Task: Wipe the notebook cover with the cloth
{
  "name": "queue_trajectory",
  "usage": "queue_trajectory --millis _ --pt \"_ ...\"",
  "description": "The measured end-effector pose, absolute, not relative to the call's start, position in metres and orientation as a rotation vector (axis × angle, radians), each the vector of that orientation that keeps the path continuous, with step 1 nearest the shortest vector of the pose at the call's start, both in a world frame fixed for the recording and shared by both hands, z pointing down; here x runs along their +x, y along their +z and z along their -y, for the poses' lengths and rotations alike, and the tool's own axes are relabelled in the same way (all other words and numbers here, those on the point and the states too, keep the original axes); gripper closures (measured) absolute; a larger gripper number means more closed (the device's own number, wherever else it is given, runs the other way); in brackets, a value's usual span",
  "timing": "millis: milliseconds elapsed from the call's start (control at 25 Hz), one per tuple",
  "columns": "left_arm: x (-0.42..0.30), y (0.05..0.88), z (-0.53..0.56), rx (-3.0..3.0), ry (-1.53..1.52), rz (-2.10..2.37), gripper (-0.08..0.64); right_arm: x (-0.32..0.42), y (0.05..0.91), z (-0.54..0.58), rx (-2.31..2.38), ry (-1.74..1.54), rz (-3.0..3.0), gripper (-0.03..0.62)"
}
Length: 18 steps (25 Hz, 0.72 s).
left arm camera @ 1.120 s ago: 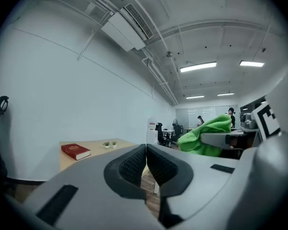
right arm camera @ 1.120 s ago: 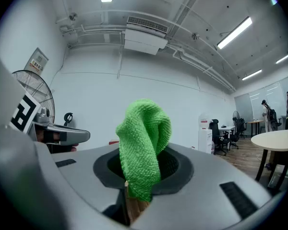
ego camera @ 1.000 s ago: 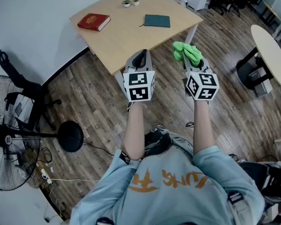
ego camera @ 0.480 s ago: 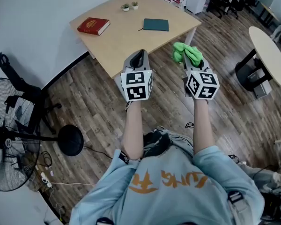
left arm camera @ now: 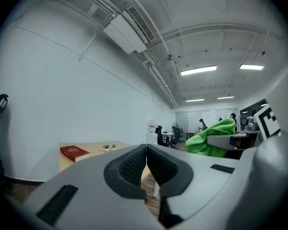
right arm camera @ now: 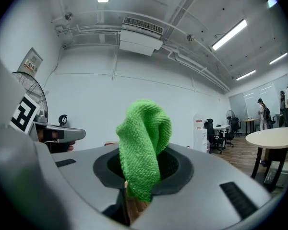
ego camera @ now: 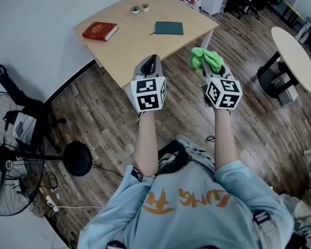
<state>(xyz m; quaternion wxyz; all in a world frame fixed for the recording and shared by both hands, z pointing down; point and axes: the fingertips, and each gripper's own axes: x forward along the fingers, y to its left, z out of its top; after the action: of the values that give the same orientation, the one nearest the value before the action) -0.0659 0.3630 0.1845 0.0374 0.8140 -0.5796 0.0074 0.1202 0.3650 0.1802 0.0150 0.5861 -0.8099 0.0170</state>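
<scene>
Cloth: the green cloth [right arm camera: 143,145] is clamped by its lower end, and a loose wad stands above the jaws. That wad looks like the free part meant to meet the cover.
Right gripper: the right gripper [right arm camera: 140,178] is pinching the cloth. It is held in the air over the wooden floor, short of the tabletop [ego camera: 125,48].
Left gripper: the left gripper [left arm camera: 146,169] has its jaws pressed together with nothing between them. It sits at 9 o'clock of the right one at the same height. It is probably kept free to steady the notebook.
Notebook: the dark teal notebook [ego camera: 169,28] lies closed and flat on the tabletop with its cover up. It is at 12 o'clock from the grippers and well apart from both.
Stage: this looks like the approach, as the cloth has not yet touched the cover.
Next move: carry the wad toward 12 o'clock and lower it flat onto the cover.
Risk: a thin notebook may slide under the wiping stroke unless it is held down.
Neighbours: the red book [ego camera: 100,30] lies at 9 o'clock of the notebook. Two small plants [ego camera: 138,8] stand at 11 o'clock of it. Both are well clear of the wiping path.
</scene>
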Motion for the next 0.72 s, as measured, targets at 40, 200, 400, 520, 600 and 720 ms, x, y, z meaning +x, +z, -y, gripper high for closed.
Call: queue_trajectory --millis 40,200,400,520,600,720 --pt "-0.065 0.185 -0.363 2.496 0.019 1.775 0.538 0.123 0.180 -0.364 1.829 0.054 2.516 0.511" --pt "-0.065 0.181 -0.356 2.490 -0.014 1.767 0.538 0.129 0.177 -0.357 1.848 0.062 2.501 0.511" --pt "-0.072 0.190 -0.340 2.457 -0.008 1.784 0.538 0.125 0.180 -0.339 1.823 0.057 2.511 0.511" --pt "-0.080 0.195 -0.324 2.428 -0.013 1.800 0.538 0.125 0.184 -0.320 1.821 0.065 2.522 0.511" --pt "-0.086 0.195 -0.307 2.412 -0.019 1.818 0.538 0.124 0.188 -0.301 1.820 0.077 2.530 0.511" --pt "-0.089 0.204 -0.281 2.400 0.000 1.828 0.538 0.125 0.197 -0.271 1.824 0.101 2.534 0.511"
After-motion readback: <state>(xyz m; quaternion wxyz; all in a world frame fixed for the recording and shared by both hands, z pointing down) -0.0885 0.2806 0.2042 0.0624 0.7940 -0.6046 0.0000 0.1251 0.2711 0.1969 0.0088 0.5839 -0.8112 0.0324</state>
